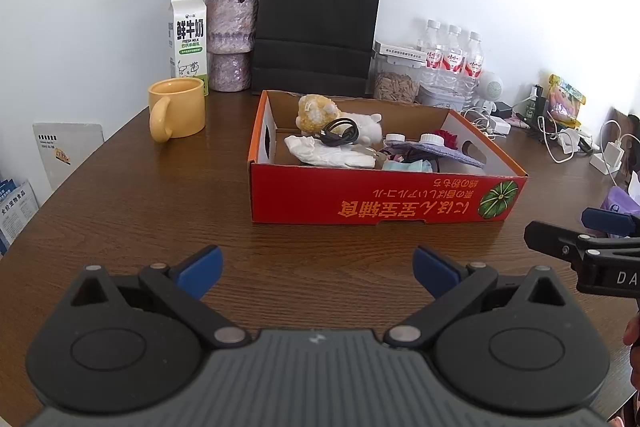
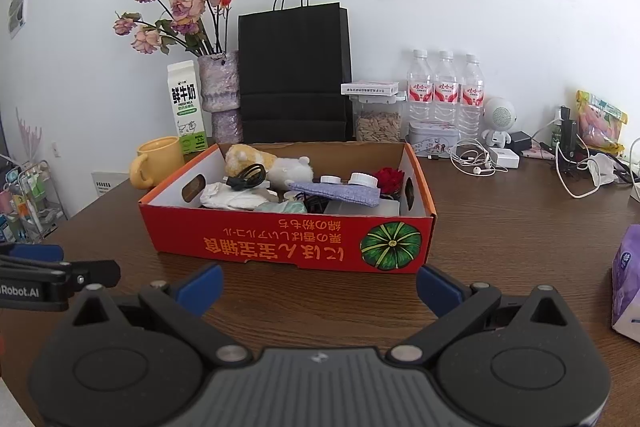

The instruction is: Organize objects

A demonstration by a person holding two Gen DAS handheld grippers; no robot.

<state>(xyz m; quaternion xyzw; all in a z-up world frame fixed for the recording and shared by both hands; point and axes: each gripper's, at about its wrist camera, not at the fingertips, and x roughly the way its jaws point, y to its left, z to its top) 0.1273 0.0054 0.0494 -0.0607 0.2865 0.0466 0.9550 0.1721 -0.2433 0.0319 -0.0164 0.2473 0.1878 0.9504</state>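
A red cardboard box [image 1: 372, 203] [image 2: 280, 239] stands open on the brown table. Inside lie a yellow-white plush toy [image 1: 320, 113] [image 2: 256, 157], a coiled black cable [image 1: 340, 133] [image 2: 248, 177], a crumpled white cloth [image 1: 320, 151] [image 2: 228, 199], a purple pouch [image 1: 436, 151] [image 2: 336, 193], white caps and a red flower [image 2: 388, 177]. My left gripper [image 1: 318, 271] hangs open in front of the box, nothing between its blue pads. My right gripper [image 2: 320, 287] is also open and empty, close to the box's front wall. Each gripper shows at the other view's edge.
A yellow mug [image 1: 176, 113] [image 2: 158, 159], milk carton [image 1: 188, 41], vase of dried roses [image 1: 232, 39] and black paper bag [image 1: 316, 27] stand behind the box. Water bottles [image 2: 444, 91], a seed jar [image 2: 378, 123], cables and chargers [image 2: 480, 163] crowd the back right. A purple tissue pack [image 2: 626, 287] lies at right.
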